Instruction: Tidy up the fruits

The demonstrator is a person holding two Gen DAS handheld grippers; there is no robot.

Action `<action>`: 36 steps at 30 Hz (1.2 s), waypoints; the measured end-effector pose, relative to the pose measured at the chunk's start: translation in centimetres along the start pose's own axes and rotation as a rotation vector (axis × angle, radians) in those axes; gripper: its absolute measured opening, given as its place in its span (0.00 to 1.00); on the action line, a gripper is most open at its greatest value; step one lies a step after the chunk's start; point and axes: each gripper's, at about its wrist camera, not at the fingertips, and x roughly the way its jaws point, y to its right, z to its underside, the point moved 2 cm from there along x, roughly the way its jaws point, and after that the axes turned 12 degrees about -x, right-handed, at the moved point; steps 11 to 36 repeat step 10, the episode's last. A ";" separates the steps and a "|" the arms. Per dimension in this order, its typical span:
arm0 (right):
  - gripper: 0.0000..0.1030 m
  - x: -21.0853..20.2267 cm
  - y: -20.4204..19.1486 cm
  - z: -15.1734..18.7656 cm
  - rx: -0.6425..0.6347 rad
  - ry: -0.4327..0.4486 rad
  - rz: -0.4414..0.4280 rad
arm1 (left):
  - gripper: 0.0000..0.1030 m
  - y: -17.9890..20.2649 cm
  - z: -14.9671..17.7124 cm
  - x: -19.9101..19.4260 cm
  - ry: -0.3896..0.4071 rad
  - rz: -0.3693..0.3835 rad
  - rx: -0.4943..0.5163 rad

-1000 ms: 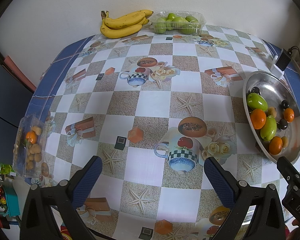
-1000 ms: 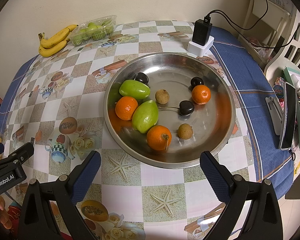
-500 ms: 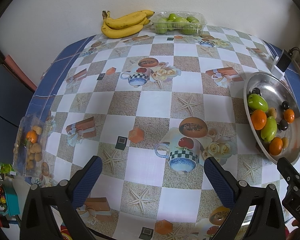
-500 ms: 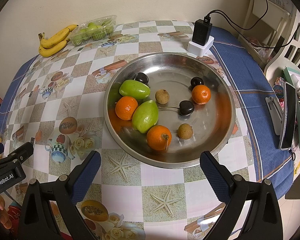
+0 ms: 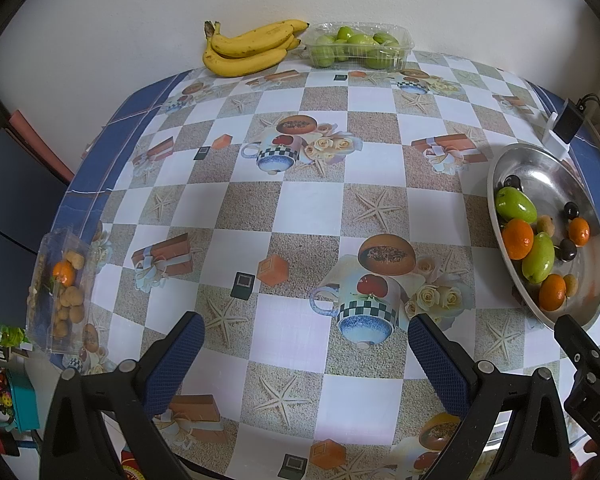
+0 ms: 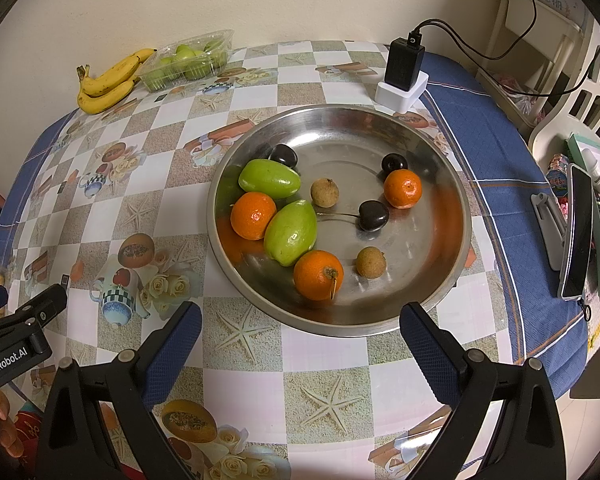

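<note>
A round steel dish [image 6: 440,160] [image 5: 540,168] holds two green fruits [image 6: 292,232], three oranges [image 6: 318,275], three dark cherries [image 6: 374,215] and two small brown fruits [image 6: 371,263]. My right gripper [image 6: 300,324] hangs open just before the dish's near rim, nothing between its fingers. My left gripper [image 5: 306,338] is open over the bare tablecloth, left of the dish. Bananas [image 5: 248,46] and a clear tub of green fruit [image 5: 358,46] lie at the far edge. A clear box [image 5: 60,288] with an orange and brown fruits sits at the left edge.
A black charger on a white block [image 6: 402,76] with cables stands behind the dish. A phone on a stand [image 6: 576,236] and clutter lie past the table's right edge. A wall runs behind the table [image 5: 300,184]. A person's fingers [image 6: 4,420] show at lower left.
The left wrist view has crept slightly, so the table scene sits a touch lower. The right gripper and the fruits have not moved.
</note>
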 end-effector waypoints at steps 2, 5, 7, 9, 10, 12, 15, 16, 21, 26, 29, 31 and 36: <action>0.96 0.0 0.0 0.0 0.000 0.000 0.000 | 1.00 0.1 0.0 0.0 0.001 0.000 0.000; 0.96 0.0 0.0 0.0 -0.001 0.000 0.000 | 1.00 0.1 0.0 0.0 0.004 -0.002 -0.002; 0.96 0.0 0.0 0.0 0.000 0.000 0.000 | 1.00 0.2 0.1 -0.1 0.004 -0.005 -0.006; 0.96 0.0 0.0 0.0 0.002 0.000 0.000 | 1.00 0.2 0.1 0.0 0.003 -0.003 -0.009; 0.96 0.0 0.0 0.1 0.002 0.000 -0.001 | 1.00 0.2 0.1 0.0 0.001 0.003 -0.008; 0.96 0.0 0.0 0.1 0.002 0.000 -0.001 | 1.00 0.2 0.1 0.0 0.001 0.003 -0.008; 0.96 0.0 0.0 0.1 0.002 0.000 -0.001 | 1.00 0.2 0.1 0.0 0.001 0.003 -0.008; 0.96 0.0 0.0 0.1 0.002 0.000 -0.001 | 1.00 0.2 0.1 0.0 0.001 0.003 -0.008; 0.96 0.0 0.0 0.1 0.002 0.000 -0.001 | 1.00 0.2 0.1 0.0 0.001 0.003 -0.008; 0.96 0.0 0.0 0.1 0.002 0.000 -0.001 | 1.00 0.2 0.1 0.0 0.001 0.003 -0.008; 0.96 0.0 0.0 0.1 0.002 0.000 -0.001 | 1.00 0.2 0.1 0.0 0.001 0.003 -0.008; 0.96 0.0 0.0 0.1 0.002 0.000 -0.001 | 1.00 0.2 0.1 0.0 0.001 0.003 -0.008; 0.96 0.0 0.0 0.1 0.002 0.000 -0.001 | 1.00 0.2 0.1 0.0 0.001 0.003 -0.008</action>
